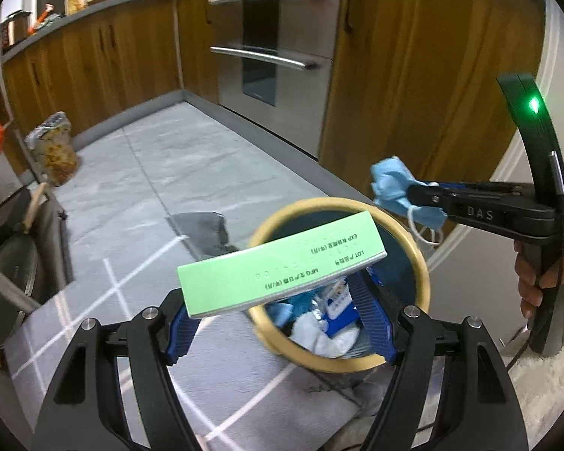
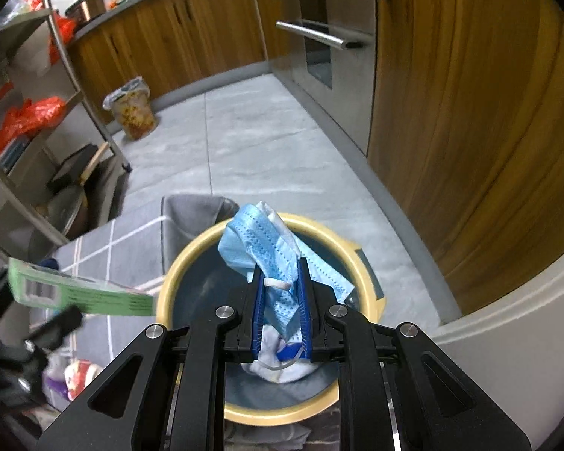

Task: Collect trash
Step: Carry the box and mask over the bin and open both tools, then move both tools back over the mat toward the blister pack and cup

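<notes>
A round bin with a yellow rim (image 1: 421, 259) (image 2: 191, 248) stands on the floor, with white and blue trash inside. My left gripper (image 1: 282, 302) is wide open; a green box (image 1: 278, 265) lies across its fingers above the bin's rim, and whether the pads touch it I cannot tell. The box also shows at the left of the right wrist view (image 2: 79, 293). My right gripper (image 2: 282, 300) is shut on a crumpled blue face mask (image 2: 267, 248) and holds it over the bin. It shows in the left wrist view (image 1: 413, 191) with the mask (image 1: 389, 180).
A grey rug with white lines (image 1: 94, 300) lies under the bin. A patterned bag (image 1: 54, 150) (image 2: 131, 109) stands by the wooden cabinets (image 1: 105, 56). An oven (image 1: 267, 45) is at the back. A metal rack (image 2: 37, 143) with red bags is on the left.
</notes>
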